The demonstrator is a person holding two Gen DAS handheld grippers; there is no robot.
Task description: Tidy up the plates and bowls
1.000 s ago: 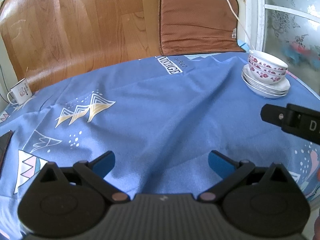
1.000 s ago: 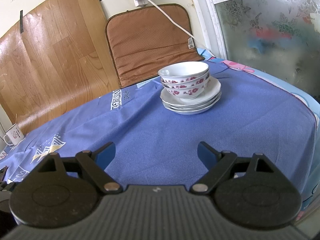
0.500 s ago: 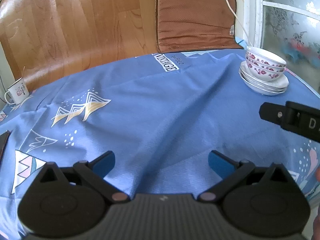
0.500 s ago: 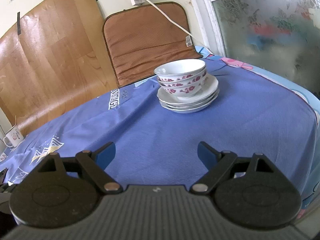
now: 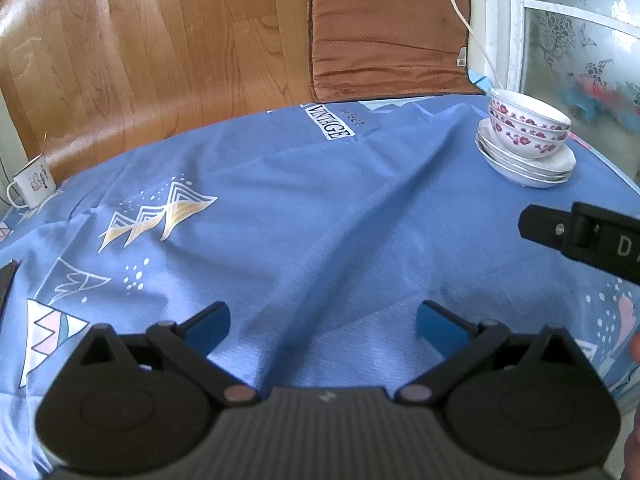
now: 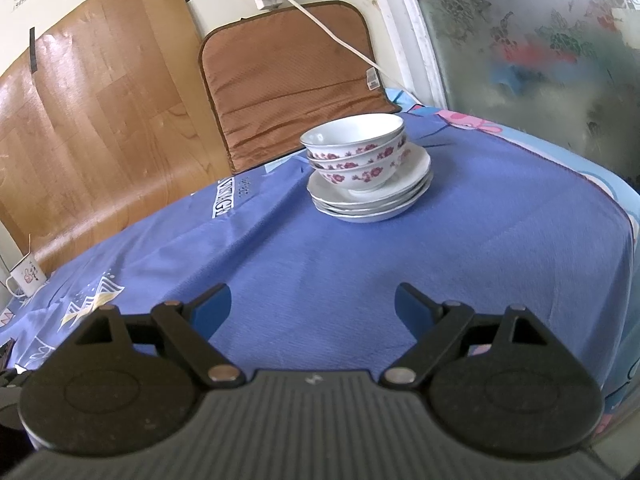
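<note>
Three nested white bowls with red flowers (image 6: 356, 156) sit on a stack of white plates (image 6: 372, 200) at the far right of the blue tablecloth. The same bowls (image 5: 526, 128) and plates (image 5: 528, 164) show in the left wrist view. My right gripper (image 6: 312, 308) is open and empty, well short of the stack. My left gripper (image 5: 322, 326) is open and empty over the cloth's middle. The right gripper's black body (image 5: 584, 236) shows at the right edge of the left wrist view.
A white enamel mug (image 5: 32, 184) stands at the far left table edge. A brown cushion (image 6: 292, 84) leans against the wall behind the stack. A white cable (image 6: 332, 36) hangs from a power strip. A glass door (image 6: 540, 52) is on the right.
Both grippers shifted slightly; the bowl and plate stack sits a little nearer in the right wrist view. Both stay open. The stack has not moved.
</note>
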